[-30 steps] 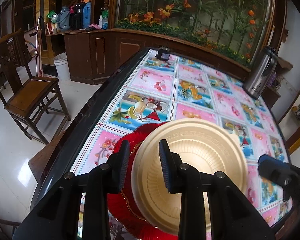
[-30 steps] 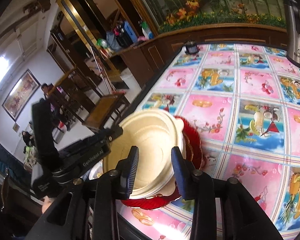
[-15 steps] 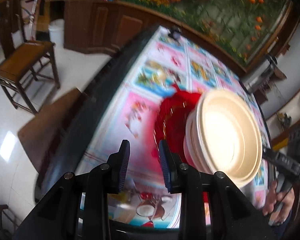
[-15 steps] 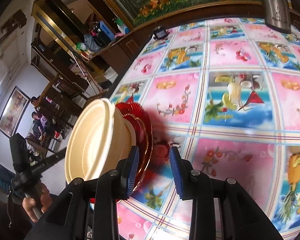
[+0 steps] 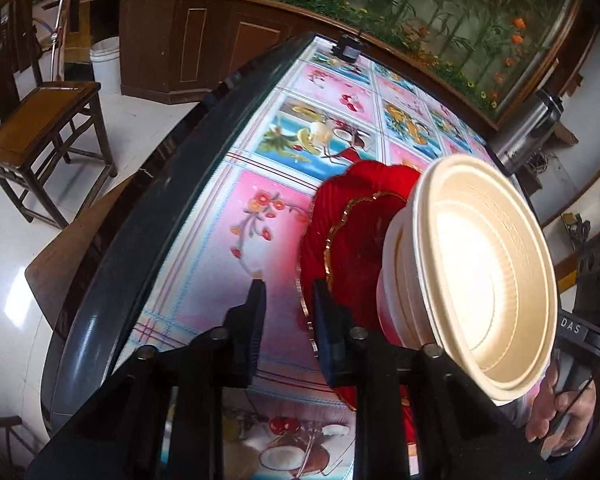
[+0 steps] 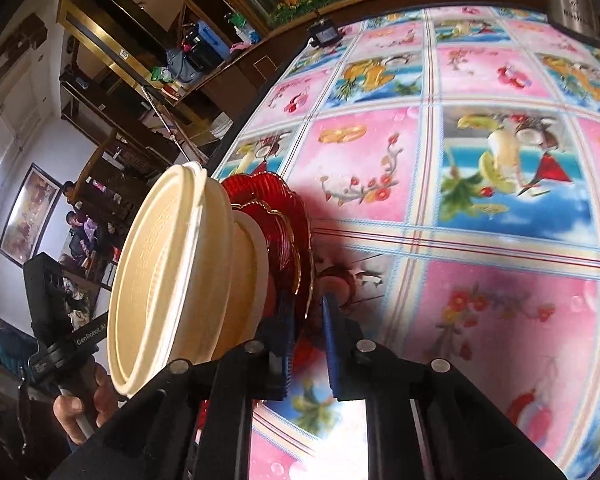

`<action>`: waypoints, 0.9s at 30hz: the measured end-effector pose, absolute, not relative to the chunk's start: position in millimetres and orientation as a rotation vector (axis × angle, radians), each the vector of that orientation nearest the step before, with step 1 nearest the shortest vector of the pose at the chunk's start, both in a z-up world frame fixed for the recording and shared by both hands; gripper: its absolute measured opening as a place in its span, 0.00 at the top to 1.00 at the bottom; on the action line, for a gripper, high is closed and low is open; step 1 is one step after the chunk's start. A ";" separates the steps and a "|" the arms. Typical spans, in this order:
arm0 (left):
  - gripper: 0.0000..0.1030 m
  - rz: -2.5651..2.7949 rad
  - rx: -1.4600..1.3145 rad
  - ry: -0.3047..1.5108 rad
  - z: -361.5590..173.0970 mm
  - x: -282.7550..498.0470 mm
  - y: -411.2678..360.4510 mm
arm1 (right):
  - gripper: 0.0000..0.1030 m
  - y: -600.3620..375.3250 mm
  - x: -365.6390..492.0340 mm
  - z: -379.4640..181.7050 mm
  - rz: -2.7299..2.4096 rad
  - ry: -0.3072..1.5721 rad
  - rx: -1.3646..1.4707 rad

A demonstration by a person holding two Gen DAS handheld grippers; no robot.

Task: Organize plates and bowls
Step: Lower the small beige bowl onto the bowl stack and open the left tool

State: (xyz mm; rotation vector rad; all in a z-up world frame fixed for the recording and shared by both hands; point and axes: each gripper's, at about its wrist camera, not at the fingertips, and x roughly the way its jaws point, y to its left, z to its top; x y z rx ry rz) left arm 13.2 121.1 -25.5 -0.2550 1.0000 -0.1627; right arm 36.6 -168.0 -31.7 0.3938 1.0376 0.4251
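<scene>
- Fruit-printed tablecloth (image 5: 332, 136) is seen covering the glass-edged table (image 5: 148, 216), with a wooden chair (image 5: 40, 124) on the tiled floor beside it and a steel flask (image 5: 528, 136) at the far right.
- One second ago, the stack was viewed from above with both grippers over it; since then both have been brought down to its sides, so it is now viewed edge-on.
- Cream bowls (image 5: 476, 272), nested, are seen sitting on the red plates (image 5: 352, 248), which rest near the table's front edge.
- On the left gripper (image 5: 286, 320), a narrow gap is kept between the jaws; the inner finger lies against the plate rim, but nothing is clamped.
- On the right gripper (image 6: 306, 334), the jaws are set close either side of the red plates' rim (image 6: 300, 240); whether it is pinched cannot be told.
- A lift of the stack by the plate rim is judged to be in preparation; the bowls could be tipped if it is raised unevenly.
</scene>
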 end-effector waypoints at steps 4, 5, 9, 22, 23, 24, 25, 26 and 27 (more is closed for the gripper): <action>0.93 -0.163 -0.205 0.997 -23.4 13.1 108.8 | 0.90 -164.5 34.2 -31.0 0.420 1.020 0.365; 0.93 -0.159 -0.191 0.996 -22.6 13.4 105.7 | 0.90 -164.5 33.4 -30.3 0.415 1.017 0.355; 0.93 -0.175 -0.168 1.001 -19.4 15.2 87.6 | 0.90 -173.9 29.4 -29.1 0.395 1.014 0.343; 0.93 -0.320 -0.078 1.052 -18.9 32.3 -44.7 | 0.90 -297.7 -6.0 -26.7 0.227 0.963 0.448; 0.94 -0.327 -0.063 1.054 -19.4 32.6 -54.6 | 0.90 -311.0 -9.6 -25.8 0.207 0.955 0.461; 0.94 -0.334 -0.046 1.050 -19.6 33.6 -68.4 | 0.90 -319.7 -11.5 -25.2 0.193 0.948 0.471; 0.94 -0.341 -0.034 1.049 -19.5 35.1 -78.9 | 0.90 -328.2 -13.0 -24.5 0.177 0.939 0.479; 0.93 -0.344 -0.018 1.048 -19.2 37.1 -89.1 | 0.90 -337.3 -14.2 -23.6 0.162 0.931 0.483; 0.93 -0.345 -0.009 1.048 -19.1 39.4 -95.9 | 0.90 -346.6 -14.9 -22.4 0.143 0.921 0.487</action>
